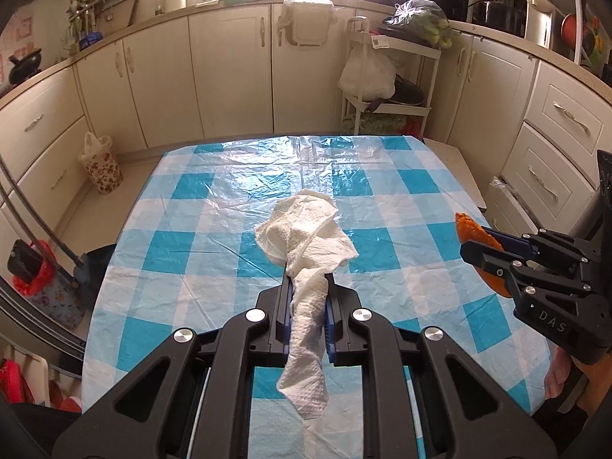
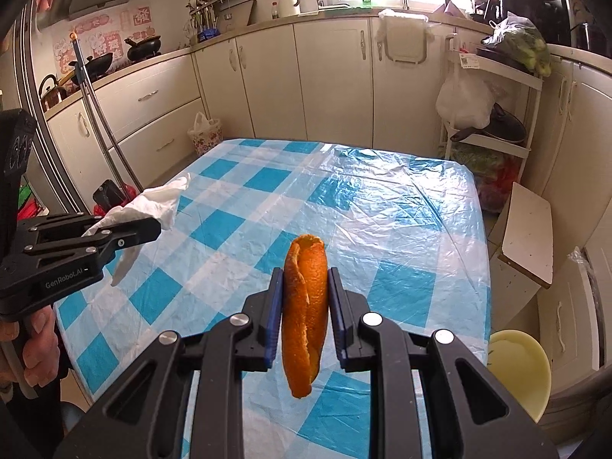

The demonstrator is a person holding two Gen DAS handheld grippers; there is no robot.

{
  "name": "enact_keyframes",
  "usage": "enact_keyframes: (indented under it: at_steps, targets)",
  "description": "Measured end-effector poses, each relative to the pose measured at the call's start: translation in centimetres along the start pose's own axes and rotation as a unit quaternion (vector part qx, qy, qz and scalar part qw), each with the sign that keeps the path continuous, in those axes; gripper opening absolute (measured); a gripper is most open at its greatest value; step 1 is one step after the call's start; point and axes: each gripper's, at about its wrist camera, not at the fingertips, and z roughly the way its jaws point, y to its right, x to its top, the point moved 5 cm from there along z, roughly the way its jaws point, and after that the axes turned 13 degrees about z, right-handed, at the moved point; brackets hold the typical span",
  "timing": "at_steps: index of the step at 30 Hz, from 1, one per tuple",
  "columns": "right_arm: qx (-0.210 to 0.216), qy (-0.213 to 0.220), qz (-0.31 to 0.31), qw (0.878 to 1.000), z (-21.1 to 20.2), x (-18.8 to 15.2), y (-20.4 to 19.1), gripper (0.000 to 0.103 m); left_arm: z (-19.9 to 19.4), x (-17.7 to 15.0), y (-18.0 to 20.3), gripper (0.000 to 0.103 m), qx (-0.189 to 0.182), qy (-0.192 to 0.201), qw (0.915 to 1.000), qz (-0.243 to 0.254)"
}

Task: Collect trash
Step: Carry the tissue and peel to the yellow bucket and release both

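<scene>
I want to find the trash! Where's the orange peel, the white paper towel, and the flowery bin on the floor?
orange peel (image 2: 306,306), right wrist view, middle of the peel, between the fingers.
paper towel (image 1: 306,229), left wrist view, its crumpled upper bunch.
flowery bin (image 1: 102,170), left wrist view, its patterned side.

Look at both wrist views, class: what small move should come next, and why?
Probably carry the left gripper, shut on the paper towel, left towards the floral bin on the floor. The right gripper already holds the orange peel, and no other trash shows on the checked tablecloth, so both pieces seem ready for binning.
</scene>
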Motion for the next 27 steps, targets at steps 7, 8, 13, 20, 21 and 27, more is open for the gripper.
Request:
enact_keyframes:
  at_steps: [7, 8, 13, 20, 21, 27]
  targets:
    - [0.001, 0.015, -0.004, 1.0, -0.4, 0.3, -0.3, 0.024, -0.2, 0.2, 0.4, 0.013, 0.004, 0.005, 1.0, 0.004]
    - [0.001, 0.017, -0.004, 1.0, -0.4, 0.4, -0.3, 0.024, -0.2, 0.2, 0.4, 0.013, 0.005, 0.005, 1.0, 0.004]
    - [-0.001, 0.029, 0.001, 1.0, -1.1, 0.7, 0.0, 0.024, -0.2, 0.4, 0.6, 0.013, 0.005, 0.007, 1.0, 0.001]
    - [-0.018, 0.053, 0.029, 0.998, -2.5, 1.6, 2.4, 0.024, -0.1, 1.6, 2.2, 0.013, -0.004, 0.016, 0.9998, 0.01]
    - [-0.023, 0.056, 0.037, 0.998, -2.7, 1.8, 3.2, 0.024, 0.0, 1.8, 2.6, 0.013, -0.007, 0.017, 0.9998, 0.012]
    - [-0.072, 0.053, 0.106, 0.99, -4.1, 2.6, 9.9, 0.024, 0.2, 3.6, 5.3, 0.013, -0.033, 0.028, 0.9987, 0.026]
